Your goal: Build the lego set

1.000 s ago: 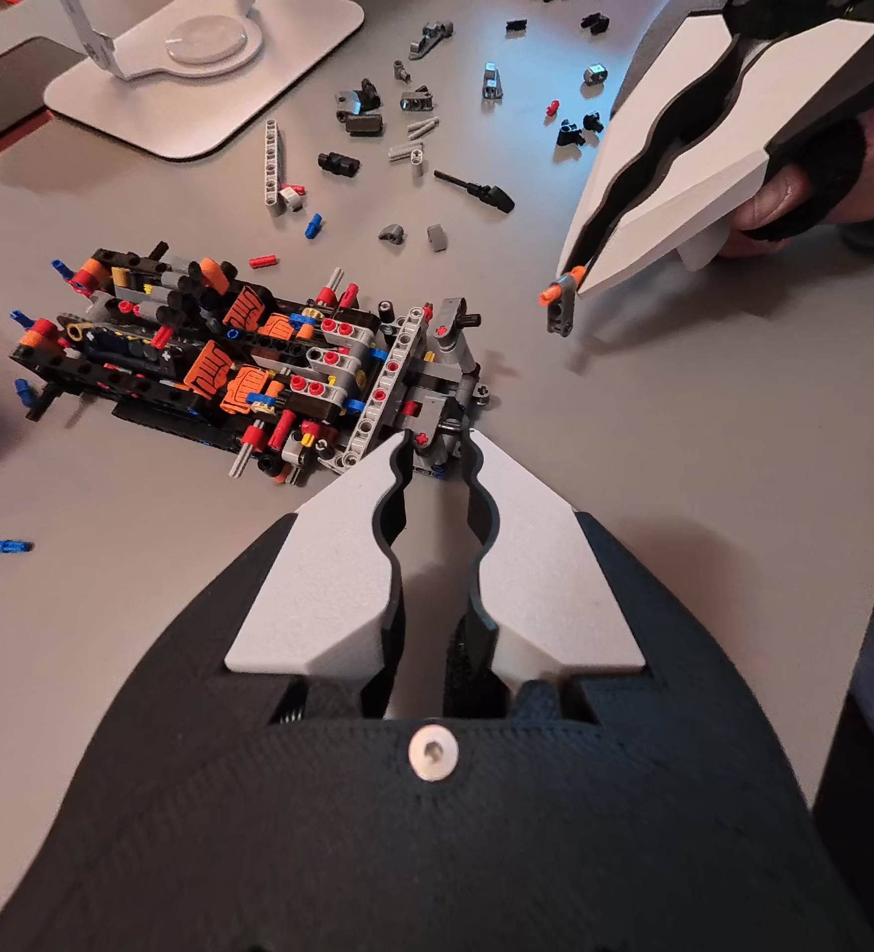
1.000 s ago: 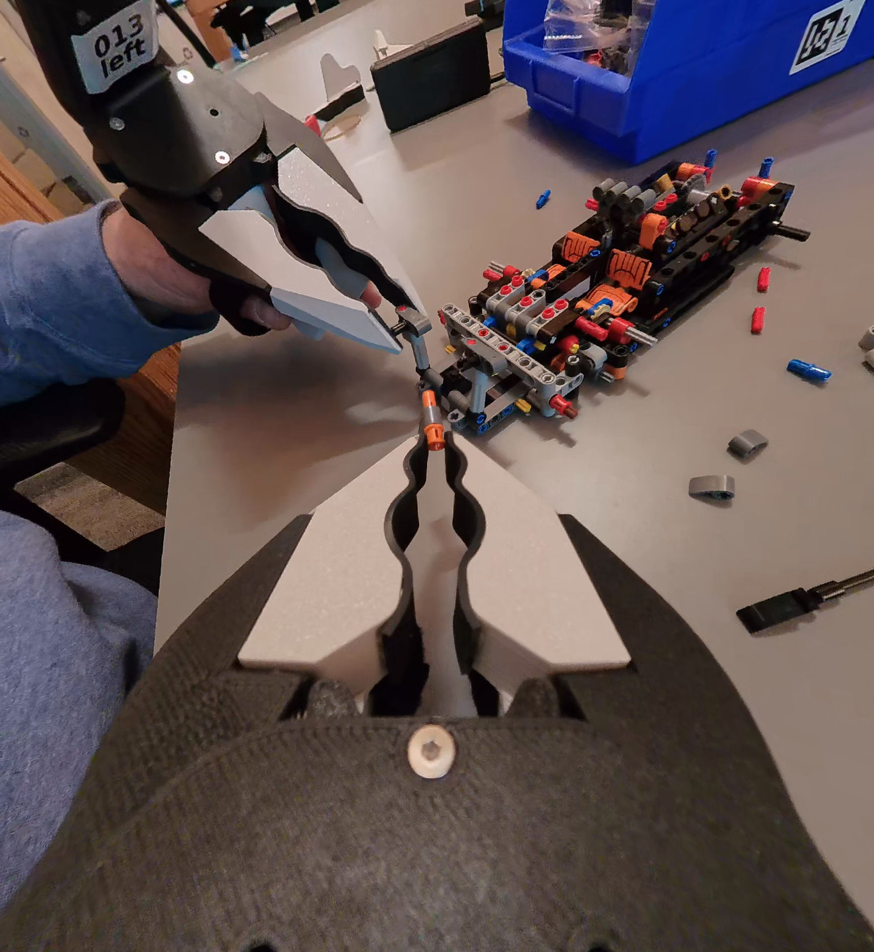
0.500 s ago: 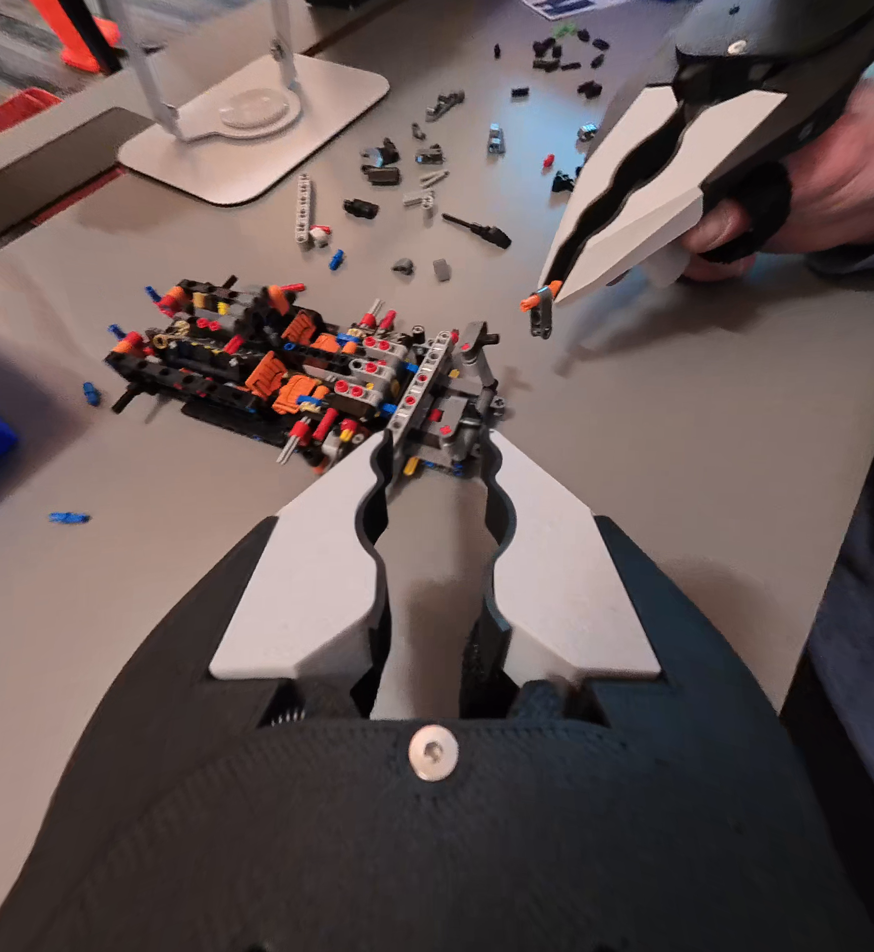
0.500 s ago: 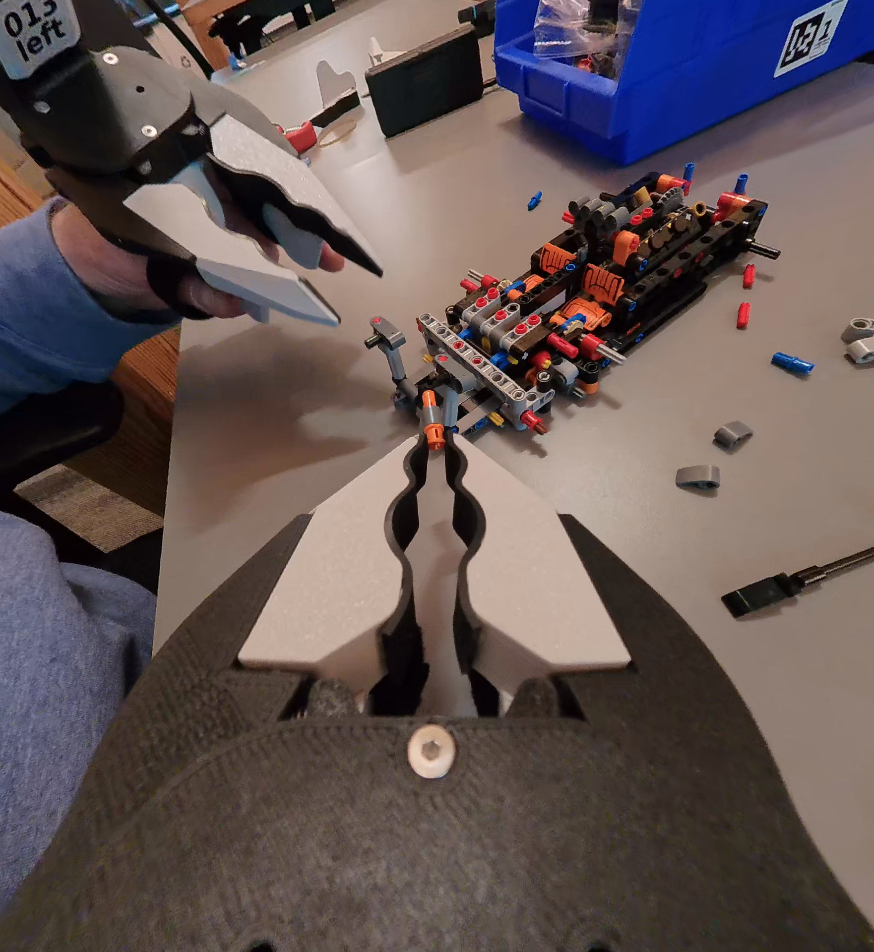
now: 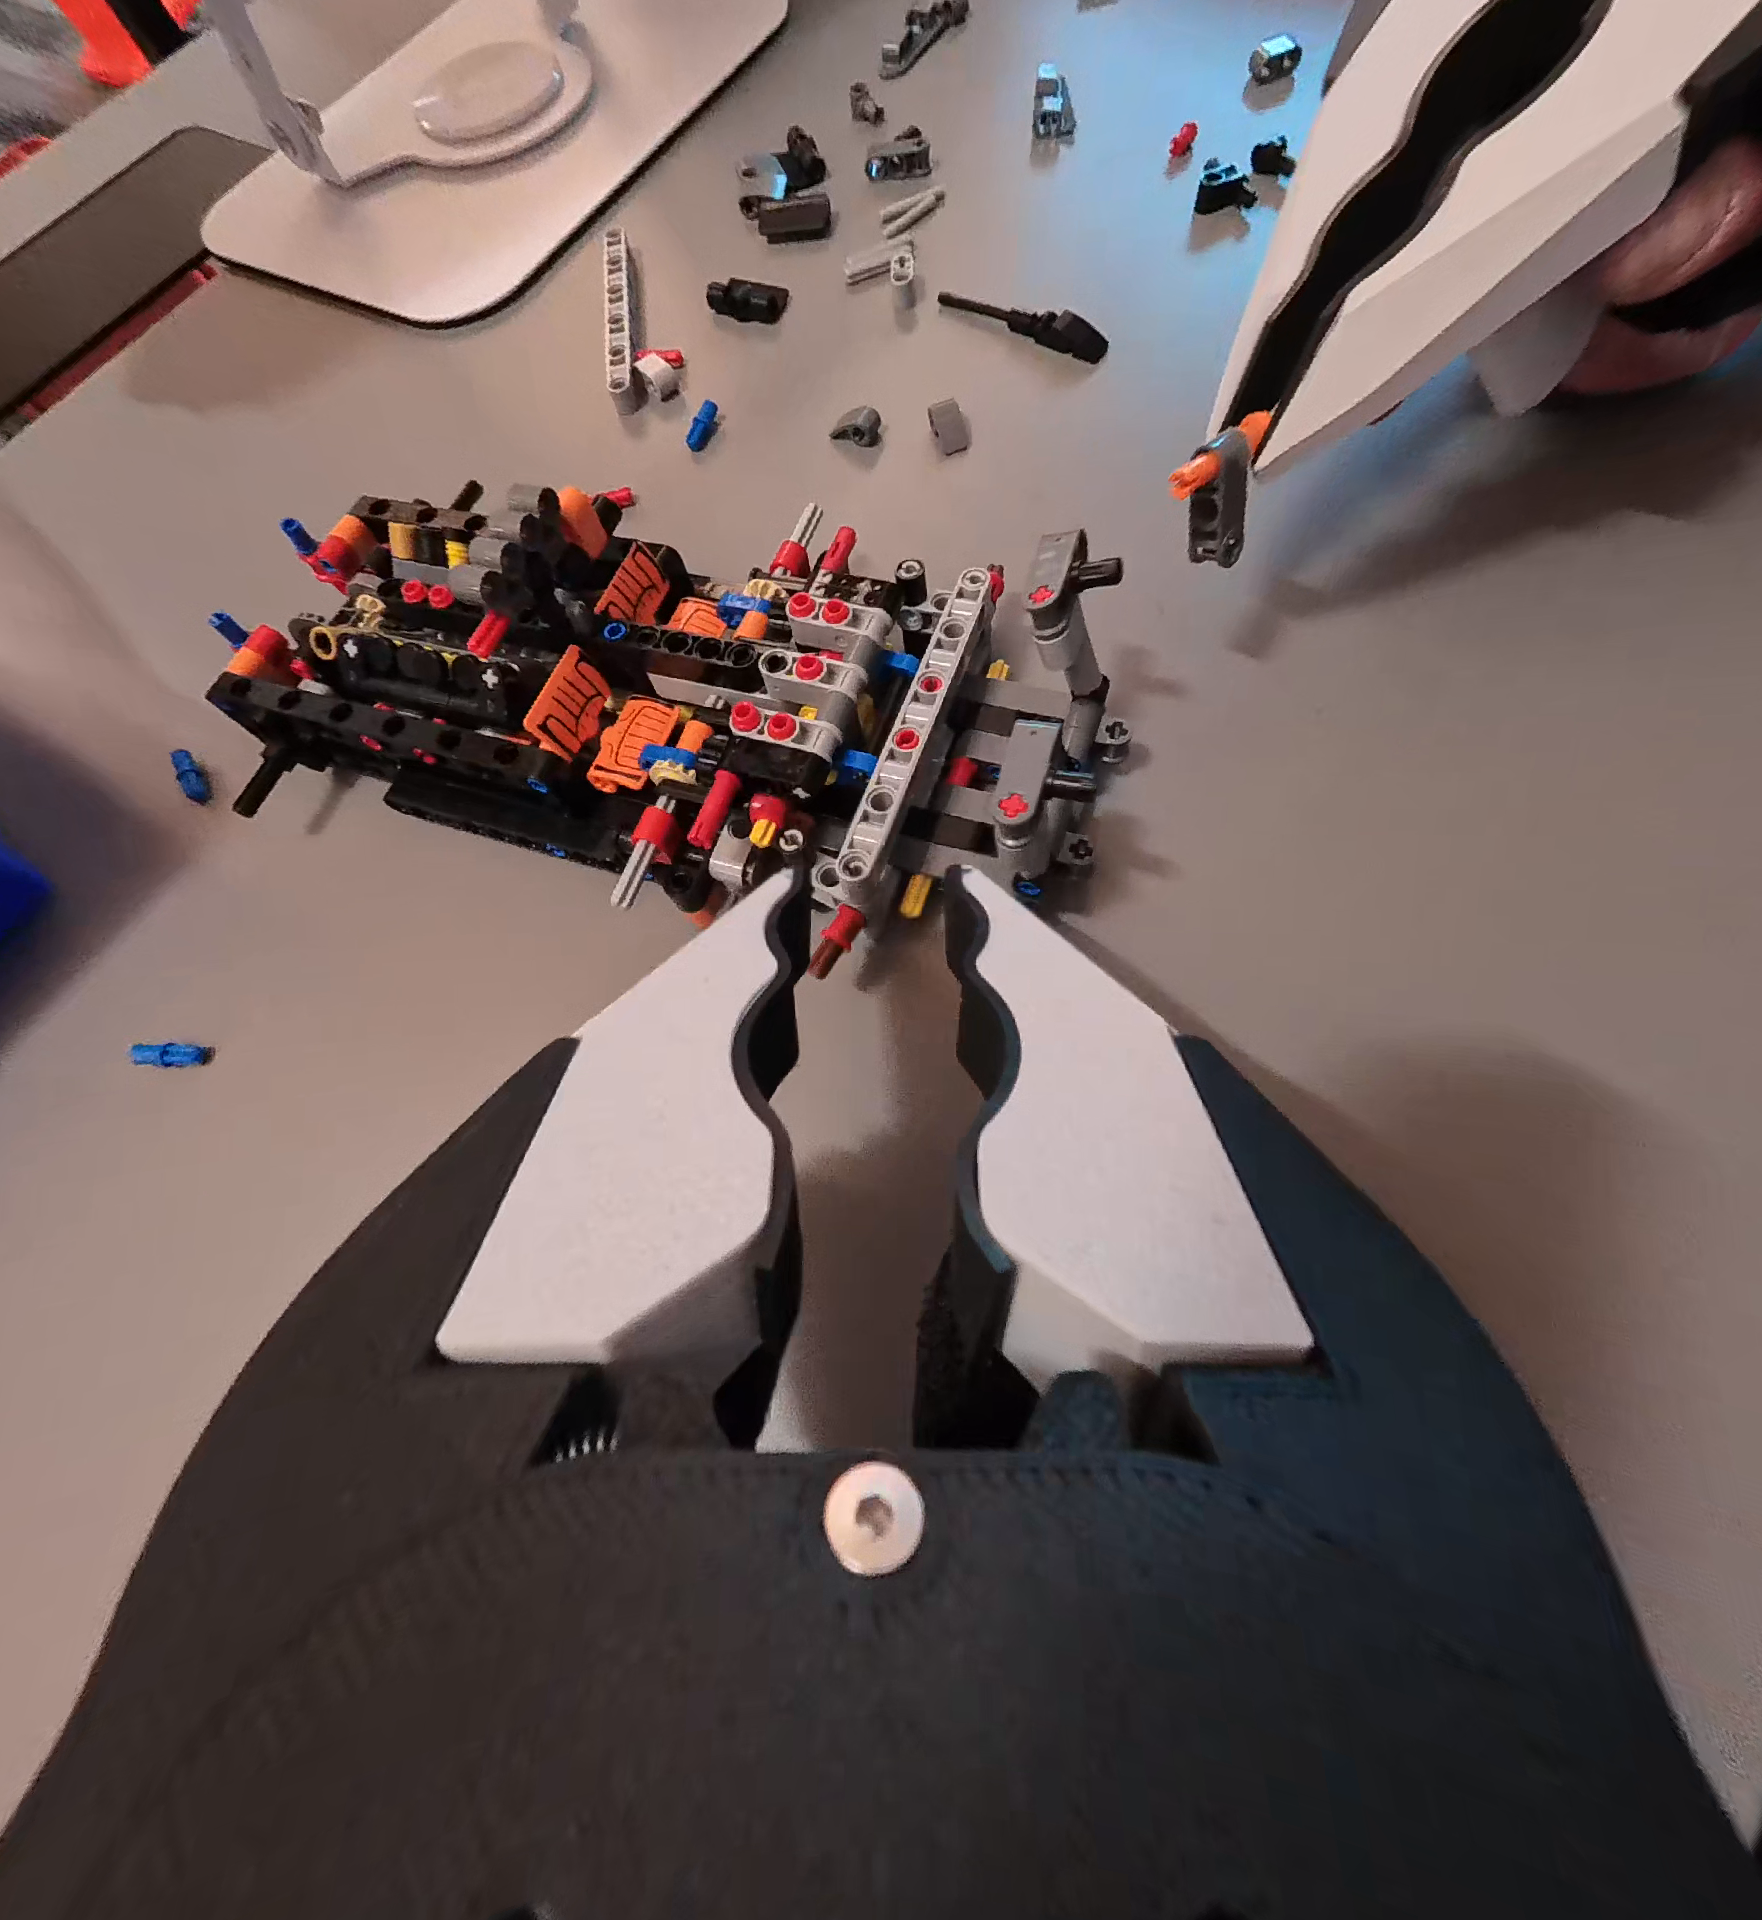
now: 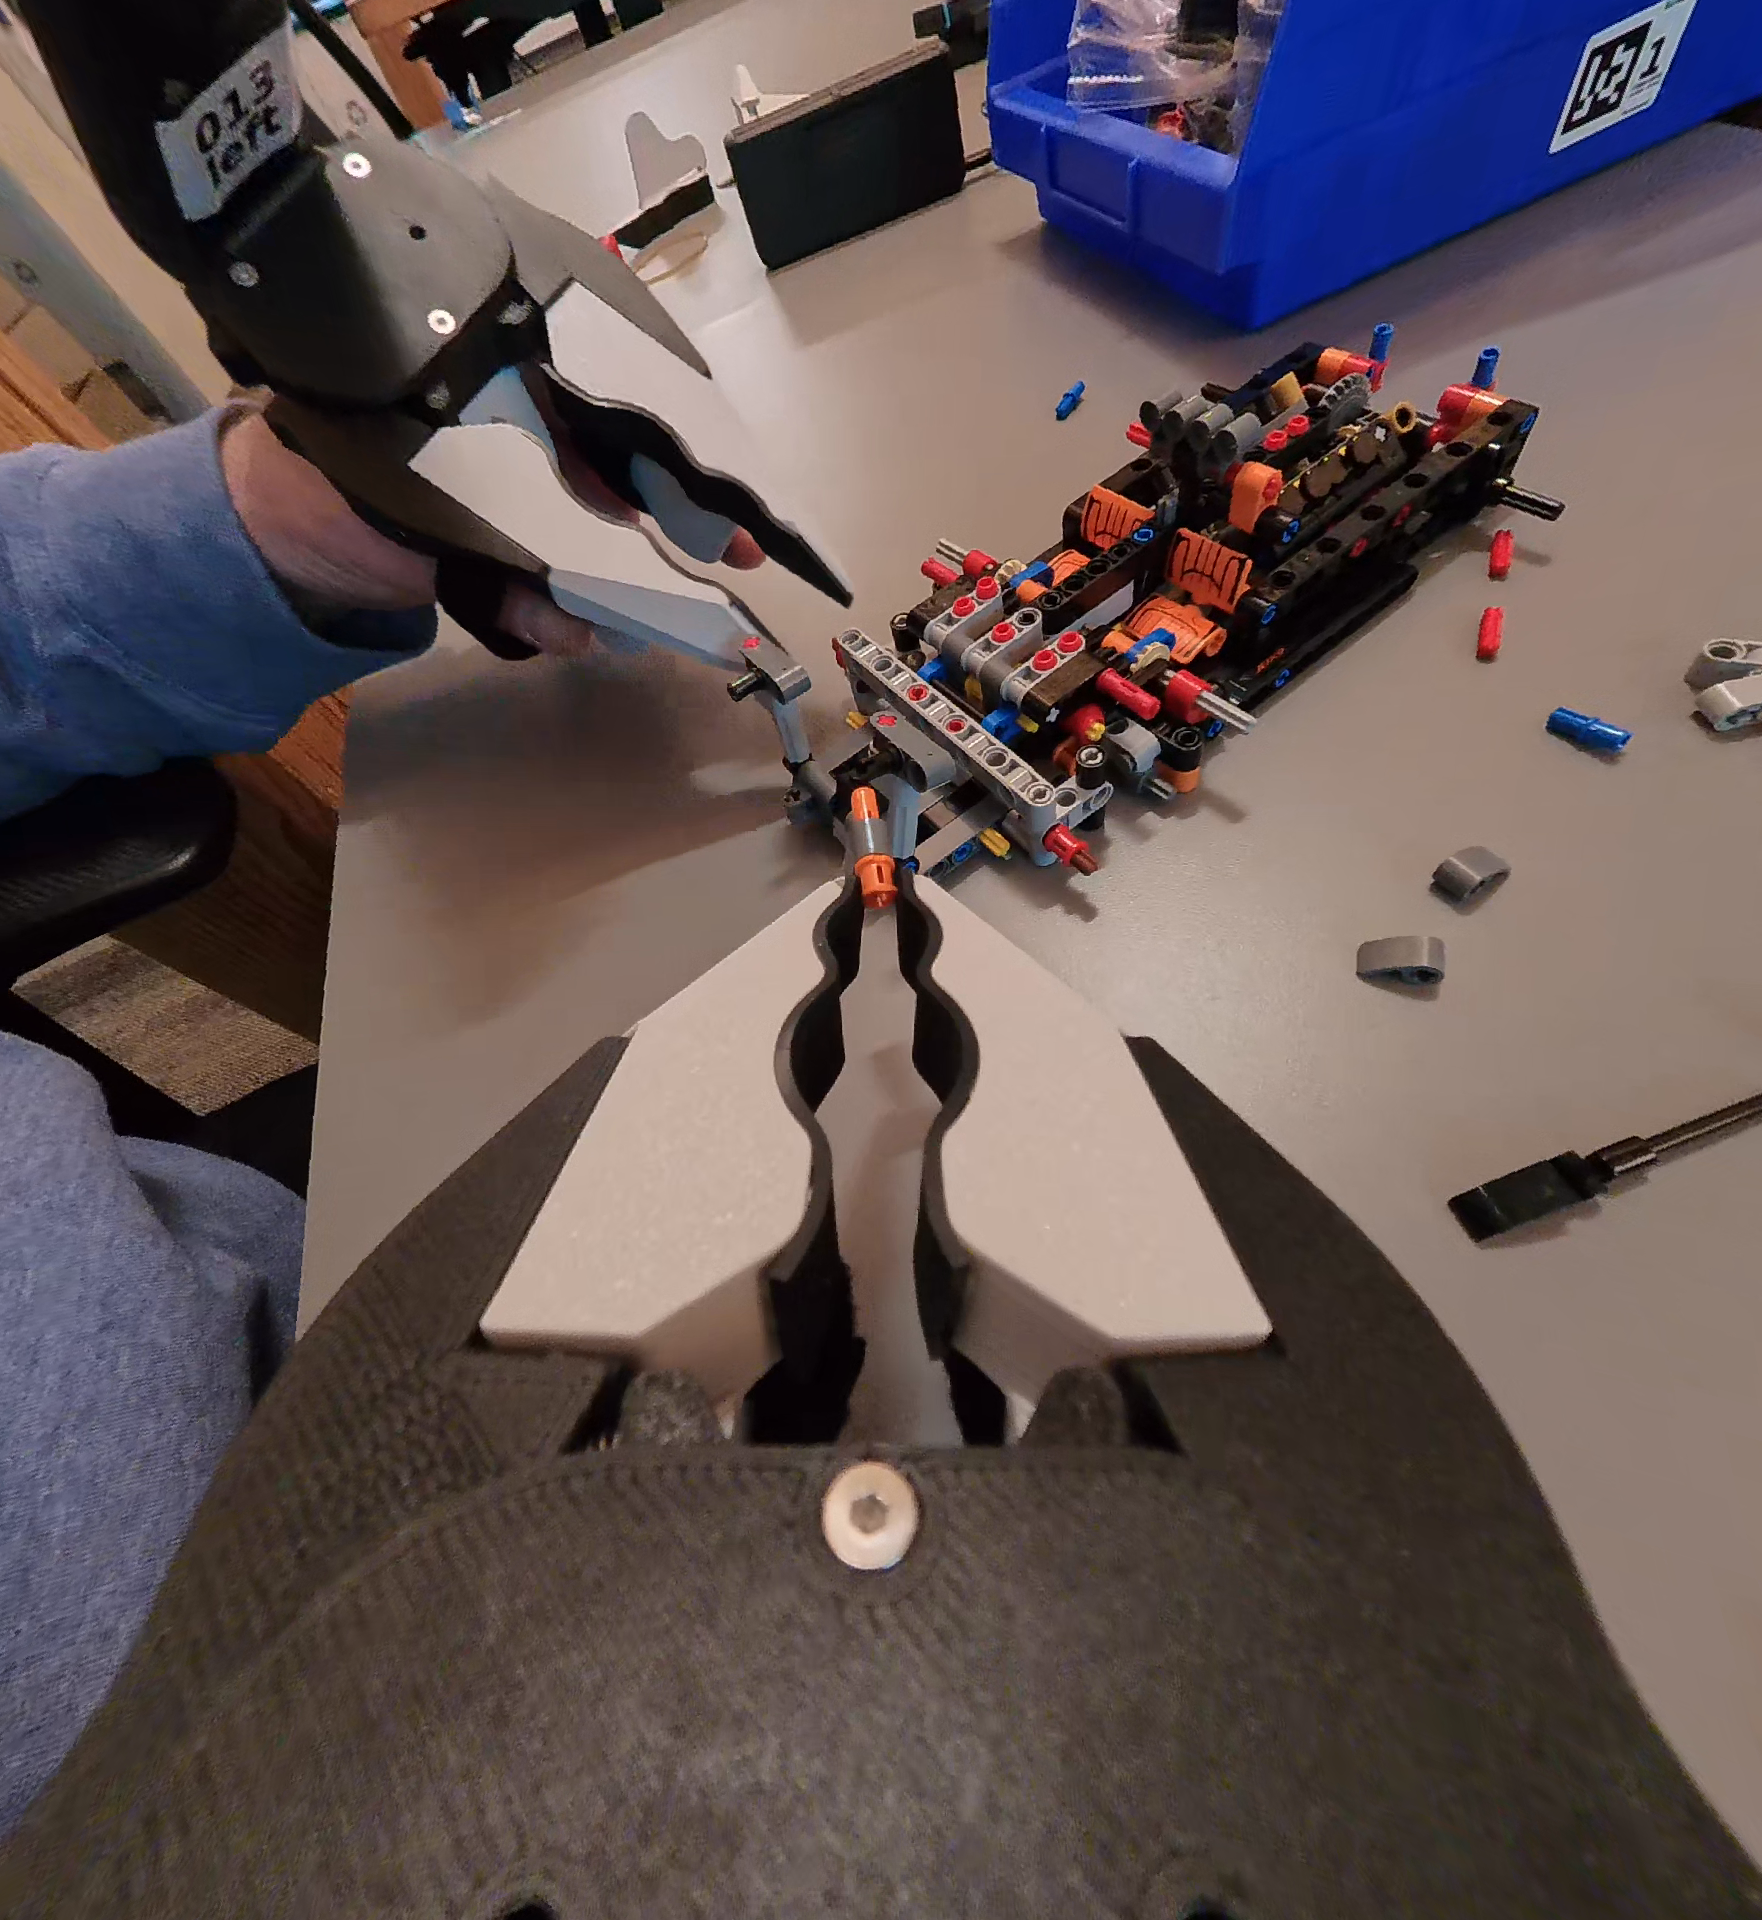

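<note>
Grey bench (image 5: 1479, 935) fills both views, with a blue bin (image 6: 1376, 187) at its far side and a pale flat stand (image 5: 461, 208) near the loose parts. Largest on it is the half-built lego model (image 5: 648, 717), lying flat in the middle, its grey holed beam (image 5: 918, 727) crossing the near end and a thin grey arm (image 6: 789, 717) sticking up from that end.

The left gripper (image 5: 872, 894) has its jaws apart and empty, tips just short of the beam end. The right gripper (image 6: 875, 883) has its jaws clamped on a small grey piece with an orange pin (image 6: 869, 842), held off to the side of the model, clear of the bench.

Risks, as I judge them: the piece is pinched only at the tips, so a sideways push while seating it could twist it loose. The model is unheld, so pressing on it may slide it, and the upright arm could be knocked over.

Compared with half a second ago, the left gripper sits lower and closer to the model's end, its jaws slightly narrower; the right one has barely shifted.
</note>
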A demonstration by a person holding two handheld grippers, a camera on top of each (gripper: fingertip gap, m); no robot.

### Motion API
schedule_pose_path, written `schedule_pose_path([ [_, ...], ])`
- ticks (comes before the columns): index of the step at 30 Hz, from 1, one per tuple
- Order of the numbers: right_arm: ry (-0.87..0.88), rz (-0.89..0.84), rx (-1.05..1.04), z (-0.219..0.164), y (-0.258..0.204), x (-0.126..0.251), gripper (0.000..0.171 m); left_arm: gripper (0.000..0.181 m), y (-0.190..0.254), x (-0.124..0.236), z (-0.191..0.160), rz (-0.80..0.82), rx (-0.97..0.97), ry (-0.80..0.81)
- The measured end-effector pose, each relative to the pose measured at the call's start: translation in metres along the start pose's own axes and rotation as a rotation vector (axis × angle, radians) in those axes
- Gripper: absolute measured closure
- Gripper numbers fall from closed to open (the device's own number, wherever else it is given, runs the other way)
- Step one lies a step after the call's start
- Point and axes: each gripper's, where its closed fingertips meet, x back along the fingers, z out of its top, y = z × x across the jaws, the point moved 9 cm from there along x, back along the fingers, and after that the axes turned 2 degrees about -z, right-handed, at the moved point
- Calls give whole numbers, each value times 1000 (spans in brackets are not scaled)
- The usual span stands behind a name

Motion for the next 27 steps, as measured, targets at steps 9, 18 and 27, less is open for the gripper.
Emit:
schedule_pose_path([
  [9, -6, -8, -3, 0, 1, -1, 167, 170, 1, -12, -4, -10, -2, 7],
  [18, -13, -33, 4, 0, 1, -1, 167, 176, 5, -16, 1, -46, -9, 6],
  [27, -7, -57, 1, 0, 7, 3, 167, 176, 13, -18, 5, -84, -16, -1],
])
